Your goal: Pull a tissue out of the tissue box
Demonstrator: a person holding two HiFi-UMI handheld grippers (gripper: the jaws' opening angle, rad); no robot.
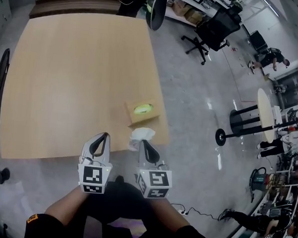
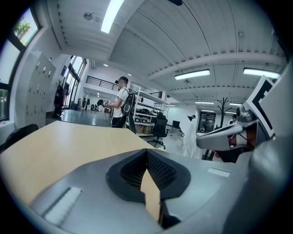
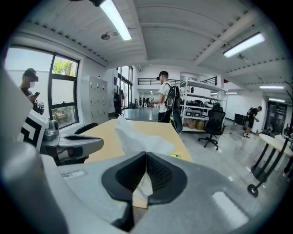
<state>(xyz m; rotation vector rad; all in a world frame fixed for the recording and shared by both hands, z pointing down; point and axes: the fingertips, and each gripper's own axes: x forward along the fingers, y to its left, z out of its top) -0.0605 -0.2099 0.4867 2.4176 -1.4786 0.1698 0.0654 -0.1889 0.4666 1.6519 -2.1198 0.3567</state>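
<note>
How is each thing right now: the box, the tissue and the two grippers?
Tissue box: lying flat on the table, near its corner.
Tissue: crumpled, looks out of the box.
Right gripper: shut on the tissue.
Left gripper: shut, empty.

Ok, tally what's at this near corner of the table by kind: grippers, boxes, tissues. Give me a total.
grippers: 2 (left gripper, right gripper)
tissue box: 1
tissue: 1, pinched in the right gripper
Total: 4
</note>
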